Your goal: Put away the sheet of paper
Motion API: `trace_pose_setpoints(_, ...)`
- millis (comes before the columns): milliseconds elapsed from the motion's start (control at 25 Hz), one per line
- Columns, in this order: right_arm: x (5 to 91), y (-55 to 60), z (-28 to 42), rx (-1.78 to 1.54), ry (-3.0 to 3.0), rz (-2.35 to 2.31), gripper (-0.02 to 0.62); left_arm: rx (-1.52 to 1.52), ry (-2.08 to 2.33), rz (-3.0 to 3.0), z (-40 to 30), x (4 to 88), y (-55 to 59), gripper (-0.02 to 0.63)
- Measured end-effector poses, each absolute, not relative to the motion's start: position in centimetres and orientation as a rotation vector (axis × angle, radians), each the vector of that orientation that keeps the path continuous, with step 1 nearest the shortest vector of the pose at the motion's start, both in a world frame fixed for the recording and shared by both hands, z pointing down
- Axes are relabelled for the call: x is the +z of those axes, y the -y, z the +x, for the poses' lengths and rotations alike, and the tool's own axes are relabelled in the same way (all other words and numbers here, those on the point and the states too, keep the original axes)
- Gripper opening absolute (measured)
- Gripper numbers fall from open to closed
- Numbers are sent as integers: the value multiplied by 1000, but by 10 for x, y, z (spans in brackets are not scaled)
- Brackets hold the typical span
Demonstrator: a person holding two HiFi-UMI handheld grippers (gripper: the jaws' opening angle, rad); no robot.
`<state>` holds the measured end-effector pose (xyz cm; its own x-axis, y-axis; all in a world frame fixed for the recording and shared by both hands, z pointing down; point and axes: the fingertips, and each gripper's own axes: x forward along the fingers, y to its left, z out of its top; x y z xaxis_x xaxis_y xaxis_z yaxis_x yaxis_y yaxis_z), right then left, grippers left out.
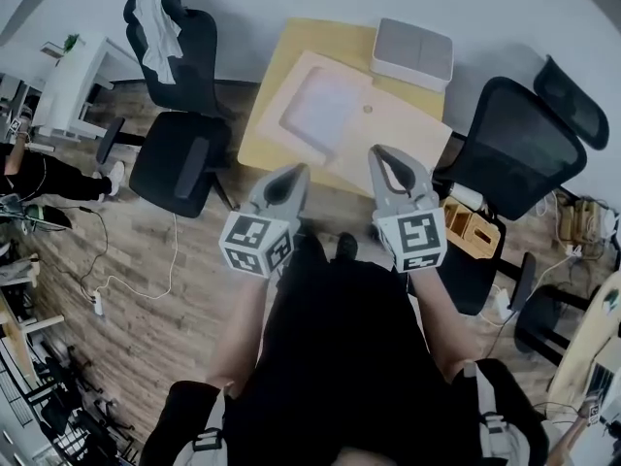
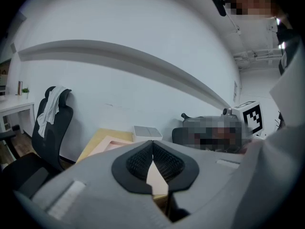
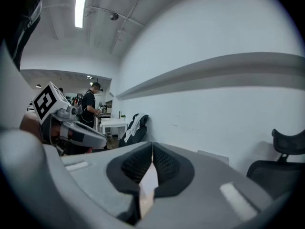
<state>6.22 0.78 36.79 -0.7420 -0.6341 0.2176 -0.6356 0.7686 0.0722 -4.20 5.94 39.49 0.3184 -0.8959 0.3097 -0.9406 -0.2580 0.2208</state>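
Note:
A pale sheet of paper [image 1: 320, 105] lies flat on a cream mat [image 1: 412, 129] that covers most of a small yellow wooden table [image 1: 264, 81]. Both grippers hover side by side over the table's near edge, pointing at it. My left gripper [image 1: 297, 171] has its ribbed pads meeting at the tips, with nothing between them; in the left gripper view [image 2: 152, 146] the mat shows through the gap below the tips. My right gripper [image 1: 379, 153] is shut the same way and is just as empty in the right gripper view [image 3: 152, 148].
A grey flat box [image 1: 414, 51] sits at the table's far edge against the wall. One black office chair [image 1: 179, 153], a white cloth [image 1: 155, 17] on its back, stands left; another black chair [image 1: 519, 149] stands right. A wooden organiser [image 1: 466, 223] is beside my right gripper. A person [image 1: 29, 168] sits far left.

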Motion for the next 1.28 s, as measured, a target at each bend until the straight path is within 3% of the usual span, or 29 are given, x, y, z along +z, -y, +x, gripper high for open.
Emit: trace_pose_setpoints(1280,354,-36,41,22,2806,907,0,137,1667,2222,-58,388,-72,9)
